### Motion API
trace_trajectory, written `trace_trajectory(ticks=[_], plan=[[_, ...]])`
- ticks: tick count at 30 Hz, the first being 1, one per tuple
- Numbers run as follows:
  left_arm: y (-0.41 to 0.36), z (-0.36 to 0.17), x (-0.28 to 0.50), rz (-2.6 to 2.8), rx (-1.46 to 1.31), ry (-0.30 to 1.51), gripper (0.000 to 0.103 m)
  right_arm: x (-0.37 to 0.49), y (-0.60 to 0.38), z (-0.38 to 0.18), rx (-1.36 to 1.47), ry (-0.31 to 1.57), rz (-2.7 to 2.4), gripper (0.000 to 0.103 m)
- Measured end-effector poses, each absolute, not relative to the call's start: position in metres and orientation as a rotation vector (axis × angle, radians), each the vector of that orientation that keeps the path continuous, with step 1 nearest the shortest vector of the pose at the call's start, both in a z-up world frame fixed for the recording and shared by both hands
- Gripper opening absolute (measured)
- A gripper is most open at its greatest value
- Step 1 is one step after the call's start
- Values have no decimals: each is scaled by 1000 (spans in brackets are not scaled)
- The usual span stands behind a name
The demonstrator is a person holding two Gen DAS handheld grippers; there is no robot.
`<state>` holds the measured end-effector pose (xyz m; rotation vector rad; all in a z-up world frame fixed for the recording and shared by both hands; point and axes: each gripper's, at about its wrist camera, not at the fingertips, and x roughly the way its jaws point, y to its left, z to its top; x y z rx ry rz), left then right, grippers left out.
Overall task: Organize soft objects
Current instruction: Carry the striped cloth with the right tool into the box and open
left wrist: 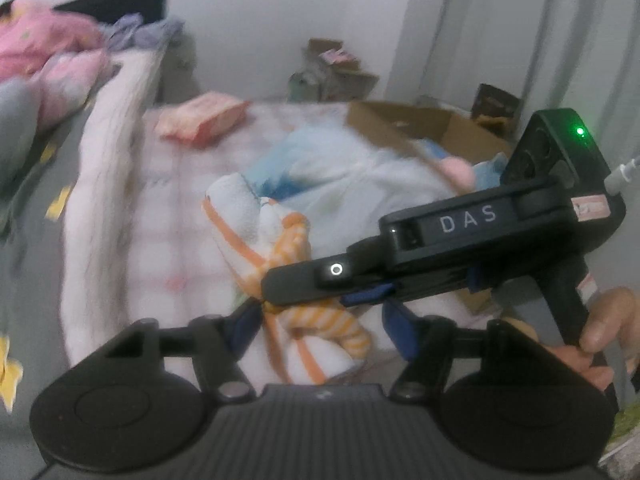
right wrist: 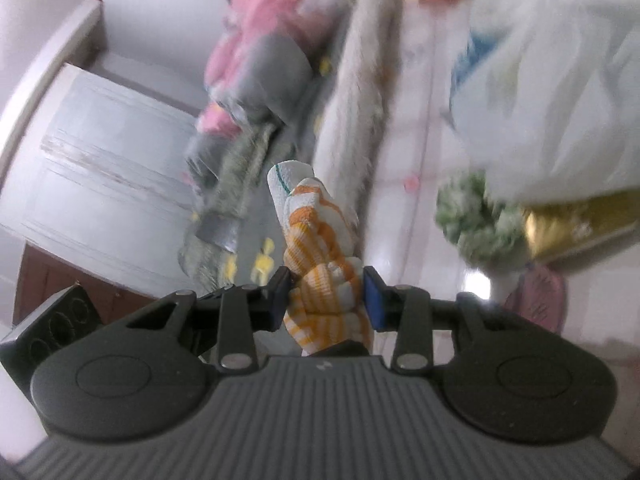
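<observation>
We see a pale pink quilted bed cover under white walls, with an open brown cardboard box at its far side. Our right tool grips the orange-and-white striped cloth, lifted above the bed. Our left tool stands open beneath it, seemingly not touching.

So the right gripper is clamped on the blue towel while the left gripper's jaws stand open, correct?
Not quite. The right gripper is clamped on the orange-and-white striped cloth, not a blue towel; the right wrist view shows its pads pressing the bunched fabric from both sides. The left gripper's jaws do stand open, as the left wrist view shows.
</observation>
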<state>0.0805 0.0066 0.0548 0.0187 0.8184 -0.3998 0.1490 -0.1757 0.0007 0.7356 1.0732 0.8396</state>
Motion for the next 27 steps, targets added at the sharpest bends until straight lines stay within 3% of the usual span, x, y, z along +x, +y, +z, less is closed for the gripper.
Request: trace_trajectory(ticks=[9,17,27], plan=[[-105,82,108,-614,132,717,72,142,-298,39,805,888,712,36],[-208,73,137,-808,199,707,78,137,-420,49,846,819,514,36],[-201,43,161,-765,179,804,79,154,-468,9,829,915,387,35]])
